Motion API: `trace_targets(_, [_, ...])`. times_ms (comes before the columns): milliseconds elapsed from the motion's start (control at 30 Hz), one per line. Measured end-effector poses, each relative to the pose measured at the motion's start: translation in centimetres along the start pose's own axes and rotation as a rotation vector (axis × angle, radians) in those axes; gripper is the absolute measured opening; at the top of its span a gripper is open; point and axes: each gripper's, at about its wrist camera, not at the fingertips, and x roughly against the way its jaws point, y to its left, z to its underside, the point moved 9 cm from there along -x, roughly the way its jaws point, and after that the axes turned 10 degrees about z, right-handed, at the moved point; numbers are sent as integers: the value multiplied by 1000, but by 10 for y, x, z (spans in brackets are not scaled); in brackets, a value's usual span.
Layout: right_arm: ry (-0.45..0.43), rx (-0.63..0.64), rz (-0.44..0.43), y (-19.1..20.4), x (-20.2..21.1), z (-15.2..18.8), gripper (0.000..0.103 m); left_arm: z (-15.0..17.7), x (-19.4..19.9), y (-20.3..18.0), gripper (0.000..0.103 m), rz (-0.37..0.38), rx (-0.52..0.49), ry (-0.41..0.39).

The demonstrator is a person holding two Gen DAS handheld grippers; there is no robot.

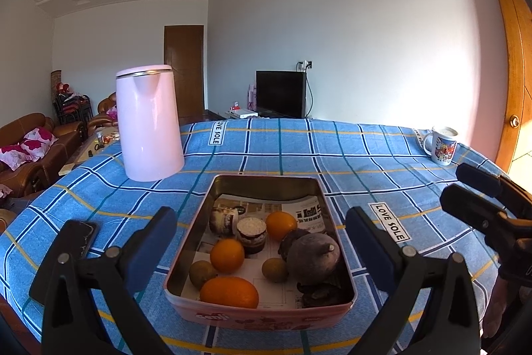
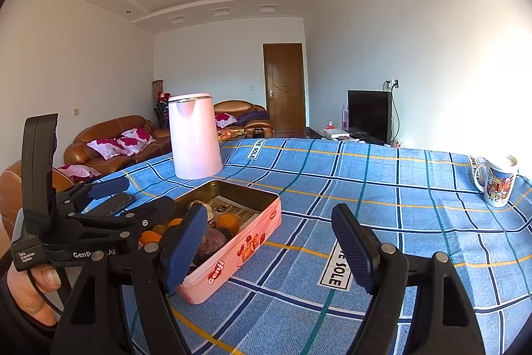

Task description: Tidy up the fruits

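Hovering wide open over the pink tin point(image 1: 259, 316), the left gripper point(image 1: 261, 242) faced a firm, smooth orange point(image 1: 229, 291) at the tin's six o'clock, probably best pinched across its middle, while the right gripper point(image 2: 272, 242) waited empty, jaws spread.

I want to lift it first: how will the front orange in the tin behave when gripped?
The orange looks round and smooth-skinned, so it may roll or slip if nudged. It seems firm enough for the open left gripper. The tin wall beside it probably limits rolling.
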Motion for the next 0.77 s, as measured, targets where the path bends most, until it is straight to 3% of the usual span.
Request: trace_targets(767, [18, 6, 17, -8, -1, 5, 78, -4, 3, -5, 103, -1, -18, -18])
